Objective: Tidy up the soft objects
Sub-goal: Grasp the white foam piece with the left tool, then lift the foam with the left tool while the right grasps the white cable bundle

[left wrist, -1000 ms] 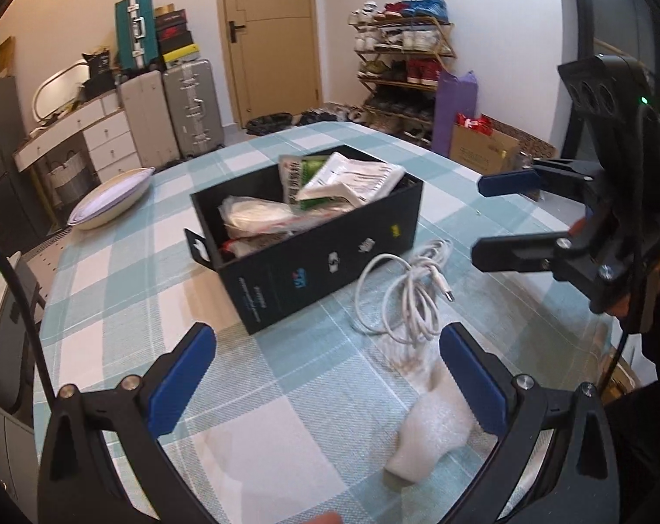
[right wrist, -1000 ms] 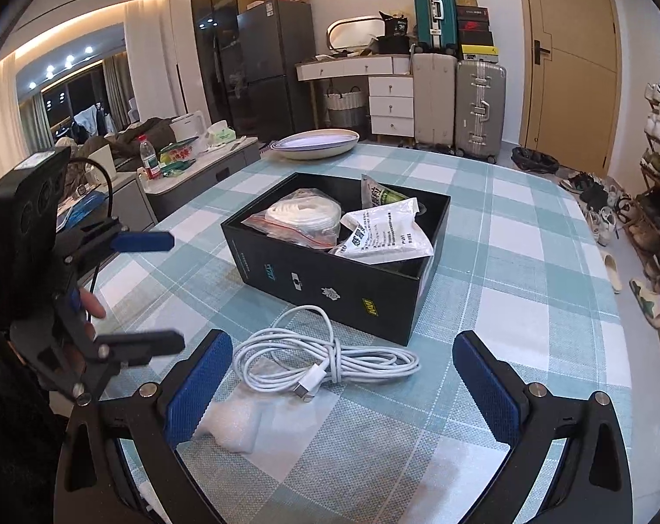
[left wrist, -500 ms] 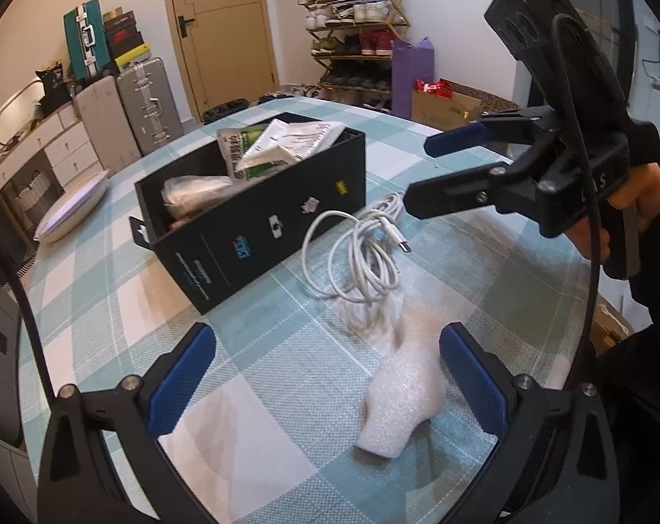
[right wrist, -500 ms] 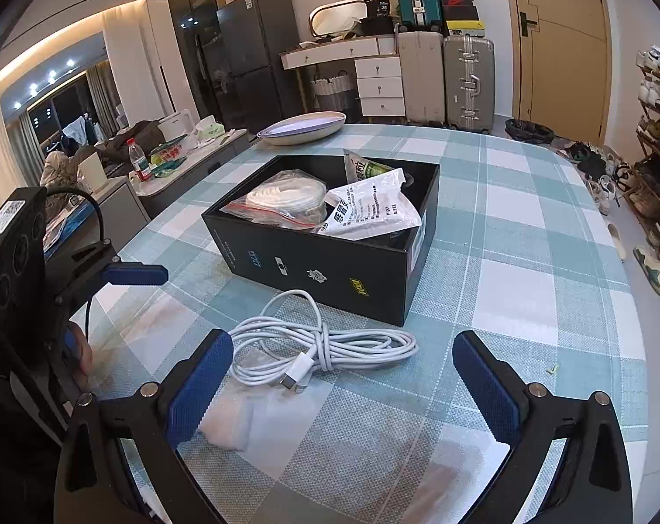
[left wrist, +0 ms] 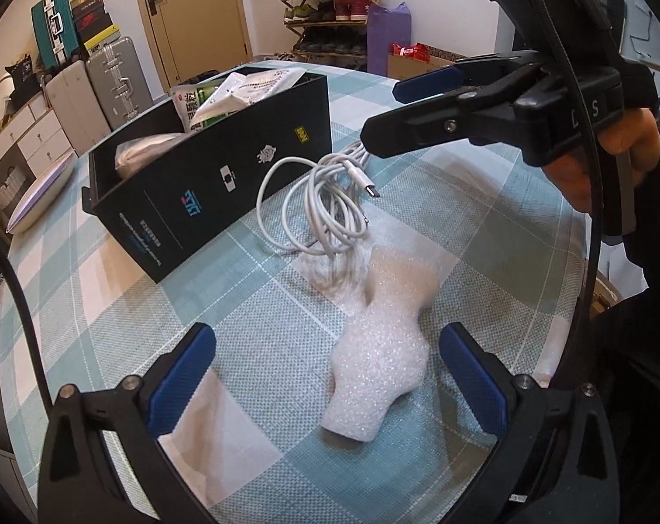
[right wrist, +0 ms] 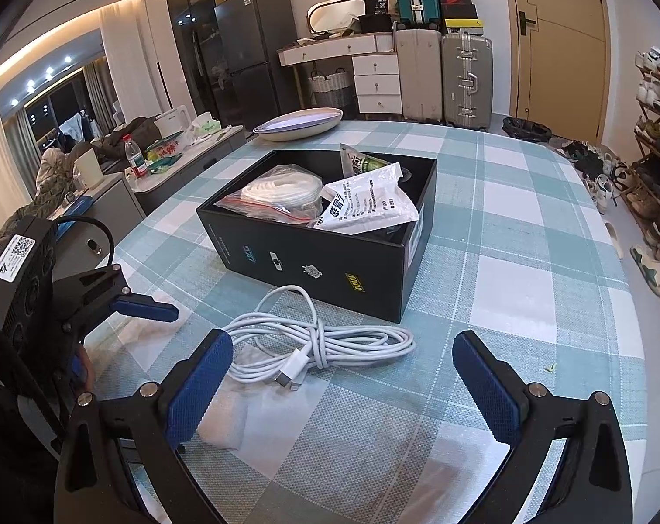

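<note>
A crumpled white foam wrap (left wrist: 382, 362) lies on the checked tablecloth, between the open fingers of my left gripper (left wrist: 328, 377). A coiled white USB cable (left wrist: 321, 209) lies just beyond it, in front of an open black box (left wrist: 207, 192) holding plastic bags and packets. In the right wrist view the cable (right wrist: 325, 345) lies just ahead of my open, empty right gripper (right wrist: 343, 382), with the box (right wrist: 325, 257) behind it and the foam (right wrist: 225, 415) by the left finger. The right gripper (left wrist: 386, 113) hovers over the cable.
A shallow oval dish (right wrist: 299, 124) sits at the table's far edge. Suitcases (right wrist: 465, 74), a white drawer unit and a door stand behind. A shoe rack (right wrist: 657, 139) is on the right, and a low cabinet with bottles (right wrist: 155, 161) on the left.
My left gripper has moved forward and down to the foam wrap, which now lies between its fingers. My right gripper has come closer to the cable. Both stay open.
</note>
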Demonstrator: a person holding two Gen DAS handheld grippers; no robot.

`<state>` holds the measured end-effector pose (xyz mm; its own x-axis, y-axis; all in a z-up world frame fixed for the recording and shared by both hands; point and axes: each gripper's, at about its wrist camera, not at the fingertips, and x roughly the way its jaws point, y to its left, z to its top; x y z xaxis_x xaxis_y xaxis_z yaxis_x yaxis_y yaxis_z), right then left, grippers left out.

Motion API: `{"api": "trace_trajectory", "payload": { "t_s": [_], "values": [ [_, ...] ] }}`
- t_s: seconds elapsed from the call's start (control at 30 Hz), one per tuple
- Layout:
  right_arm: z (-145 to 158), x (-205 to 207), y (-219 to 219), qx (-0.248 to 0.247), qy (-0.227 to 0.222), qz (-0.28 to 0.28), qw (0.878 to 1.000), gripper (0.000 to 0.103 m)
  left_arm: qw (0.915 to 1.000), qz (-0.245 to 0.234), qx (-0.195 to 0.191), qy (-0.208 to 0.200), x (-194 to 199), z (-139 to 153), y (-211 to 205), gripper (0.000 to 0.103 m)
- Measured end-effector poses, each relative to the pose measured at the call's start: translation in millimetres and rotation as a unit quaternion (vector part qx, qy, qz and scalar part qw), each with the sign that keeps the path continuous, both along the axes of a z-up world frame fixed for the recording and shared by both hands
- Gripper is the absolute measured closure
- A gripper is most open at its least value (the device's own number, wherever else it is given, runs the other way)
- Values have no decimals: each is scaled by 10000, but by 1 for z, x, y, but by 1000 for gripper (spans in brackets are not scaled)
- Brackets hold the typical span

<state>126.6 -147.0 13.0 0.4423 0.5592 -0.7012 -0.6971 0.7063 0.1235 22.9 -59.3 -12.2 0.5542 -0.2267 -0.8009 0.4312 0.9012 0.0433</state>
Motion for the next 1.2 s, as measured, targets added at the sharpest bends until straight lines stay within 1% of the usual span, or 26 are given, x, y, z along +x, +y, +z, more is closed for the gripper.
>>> {"api": "trace_trajectory", "payload": {
  "t_s": [0.1, 0.13, 0.17, 0.23, 0.27, 0.33, 0.37, 0.4, 0.47, 0.7, 0.97, 1.2],
  "values": [
    [-2, 1, 0, -26, 22, -30, 10000, 0, 10000, 13, -77, 9, 0, 0, 2, 4],
    [-2, 2, 0, -65, 42, -59, 10000, 0, 9999, 0, -106, 22, 0, 1, 2, 10],
    [-4, 3, 0, -120, 52, -109, 9999, 0, 9999, -27, -132, 44, 0, 1, 3, 14],
    [-7, 6, 0, -168, 113, -189, 9996, 0, 9998, -62, -158, 58, 0, 1, 3, 26],
    [-9, 8, -1, -192, 144, -236, 9994, 0, 9998, -84, -168, 61, -1, 1, 3, 31],
    [-11, 10, -1, -220, 181, -286, 9992, 0, 9996, -132, -216, 84, -1, 1, 4, 50],
    [-12, 11, -1, -225, 199, -297, 9991, 0, 9995, -151, -259, 99, -1, 1, 5, 55],
    [-12, 11, -2, -226, 206, -303, 9991, 0, 9993, -181, -306, 121, -1, 1, 6, 64],
    [-13, 12, -1, -232, 209, -310, 9990, 0, 9990, -245, -360, 129, -1, 2, 8, 64],
    [-19, 12, 5, -306, 304, -312, 9986, 0, 9983, -440, -379, -68, -10, 15, 11, 64],
    [-29, 17, 16, -471, 425, -392, 9972, 0, 9980, -347, -504, -131, -9, 24, 25, 64],
    [-34, 18, 23, -510, 472, -373, 9969, 0, 9963, -275, -758, -288, -13, 37, 39, 64]
  ]
}}
